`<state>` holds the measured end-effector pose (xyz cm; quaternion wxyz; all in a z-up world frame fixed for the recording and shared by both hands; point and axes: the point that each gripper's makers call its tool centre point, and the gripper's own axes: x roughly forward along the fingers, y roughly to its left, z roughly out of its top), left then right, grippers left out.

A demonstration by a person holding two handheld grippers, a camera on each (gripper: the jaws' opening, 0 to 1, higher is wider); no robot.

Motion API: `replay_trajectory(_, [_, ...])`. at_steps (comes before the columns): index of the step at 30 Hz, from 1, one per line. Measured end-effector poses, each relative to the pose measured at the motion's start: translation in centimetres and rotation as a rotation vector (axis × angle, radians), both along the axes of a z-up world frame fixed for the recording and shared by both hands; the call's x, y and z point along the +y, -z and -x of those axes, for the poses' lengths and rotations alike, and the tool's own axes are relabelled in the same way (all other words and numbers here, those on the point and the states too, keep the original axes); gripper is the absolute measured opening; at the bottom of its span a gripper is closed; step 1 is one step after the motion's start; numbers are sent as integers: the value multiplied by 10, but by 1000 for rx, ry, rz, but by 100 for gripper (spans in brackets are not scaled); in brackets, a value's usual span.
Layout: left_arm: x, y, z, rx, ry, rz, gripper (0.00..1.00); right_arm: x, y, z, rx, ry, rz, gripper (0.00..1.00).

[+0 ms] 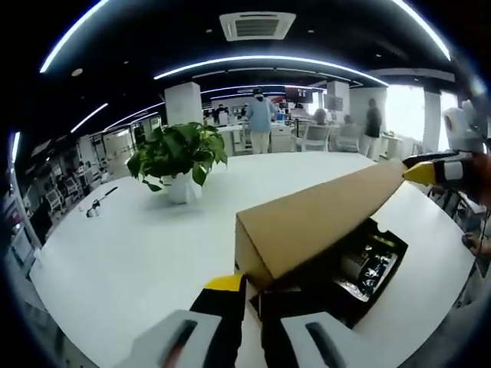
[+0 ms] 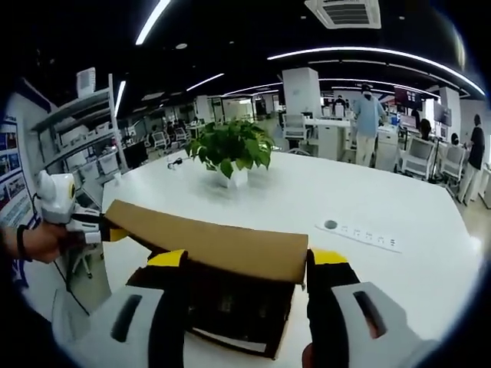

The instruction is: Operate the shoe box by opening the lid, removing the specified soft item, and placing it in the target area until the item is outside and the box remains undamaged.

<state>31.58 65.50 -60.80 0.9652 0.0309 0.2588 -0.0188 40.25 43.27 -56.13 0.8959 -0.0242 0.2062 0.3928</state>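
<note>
Shoe box lid raised, long axis between tongs

Open-plan office with a dark ceiling carrying curved strip lights and a square air vent. A large white counter bears a potted plant and a flush socket strip. White pillars, desks with chairs and standing persons occupy the rear; metal shelving stands at one side.
</note>
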Motion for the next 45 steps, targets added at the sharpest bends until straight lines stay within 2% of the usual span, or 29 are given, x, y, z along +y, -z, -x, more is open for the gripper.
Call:
replay_trajectory(5, [1,-1,-3,4,5,2,5,1,-2,3,-5,-50,-15,67])
replay_trajectory(8, [2,-1,-5,6,1,12,5,4,-4,5,-4,-88,-60,72])
replay_trajectory(13, [2,-2,-6,10,1,17,5,6,-2,6,-25,-126,-43,75])
replay_trajectory(15, [2,-2,-6,11,2,15,5,6,1,5,-36,-125,-20,72])
replay_trajectory(16, [2,-2,-6,12,4,11,5,3,7,4,-59,-134,48,72])
replay_trajectory(17, [2,-1,-6,14,5,9,5,5,11,6,-65,-151,74,73])
replay_trajectory(21, [3,-2,-8,16,3,11,5,9,14,8,-78,-163,95,76])
replay_trajectory(30, [5,-3,-10,12,-2,17,5,1,14,-10,-125,-116,140,59])
replay_trajectory(39, [8,-5,-16,2,-10,20,4,-1,10,-25,-139,-78,131,47])
replay_trajectory(45, [11,-5,-19,-3,-9,23,4,-13,6,-43,-147,20,118,25])
